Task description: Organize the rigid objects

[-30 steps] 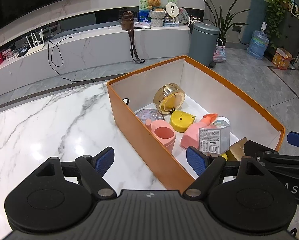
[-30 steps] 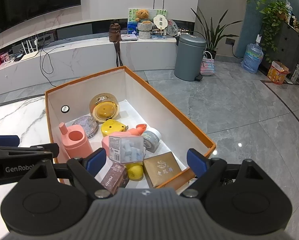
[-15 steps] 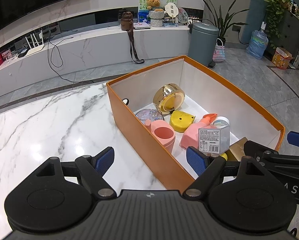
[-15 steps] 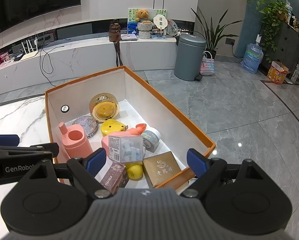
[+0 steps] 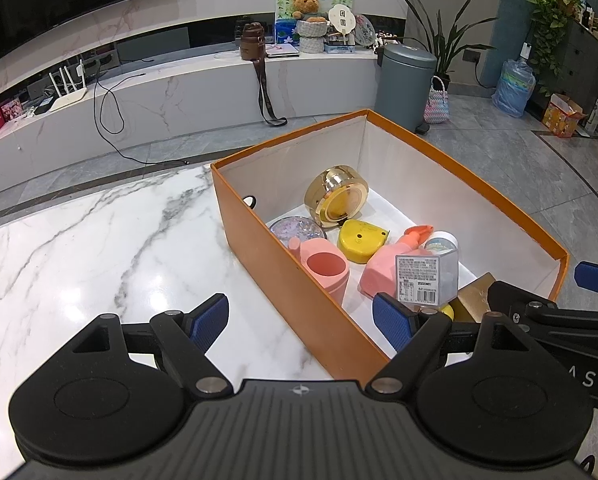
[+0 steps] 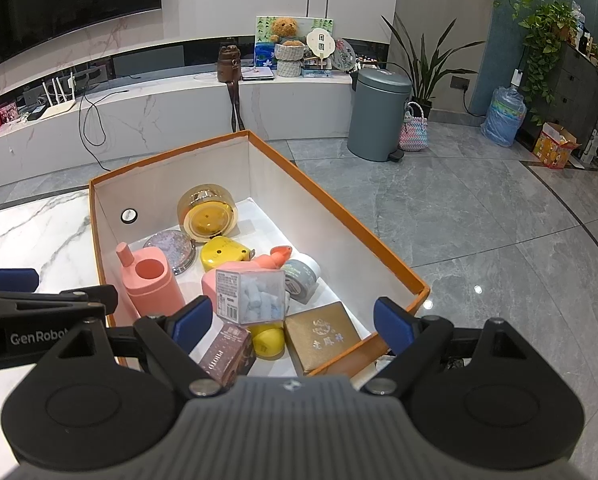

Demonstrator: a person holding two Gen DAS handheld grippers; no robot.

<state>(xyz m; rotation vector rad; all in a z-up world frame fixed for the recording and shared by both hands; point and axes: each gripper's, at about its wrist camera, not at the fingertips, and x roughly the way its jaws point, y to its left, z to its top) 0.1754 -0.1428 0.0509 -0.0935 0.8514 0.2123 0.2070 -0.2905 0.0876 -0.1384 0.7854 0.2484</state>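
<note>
An orange box (image 5: 295, 276) (image 6: 339, 220) stands on the white marble table (image 5: 99, 248). Inside lie a gold round tin (image 5: 337, 196) (image 6: 207, 216), a pink cup (image 5: 325, 270) (image 6: 151, 280), a yellow case (image 5: 361, 240) (image 6: 221, 254), a pink spray bottle (image 5: 391, 258), a clear labelled box (image 5: 427, 280) (image 6: 249, 296), a tape roll (image 6: 301, 274), a gold flat box (image 6: 323, 334) and a brown carton (image 6: 227, 354). My left gripper (image 5: 301, 320) is open and empty at the box's near left wall. My right gripper (image 6: 293, 322) is open and empty above the box's near end.
The table ends beside the box; grey floor tiles (image 6: 479, 240) lie to the right. A grey bin (image 6: 379, 114) and a low marble shelf (image 5: 159, 96) with clutter stand behind. Each gripper shows in the other's view, the right one (image 5: 579, 308) and the left one (image 6: 39, 308).
</note>
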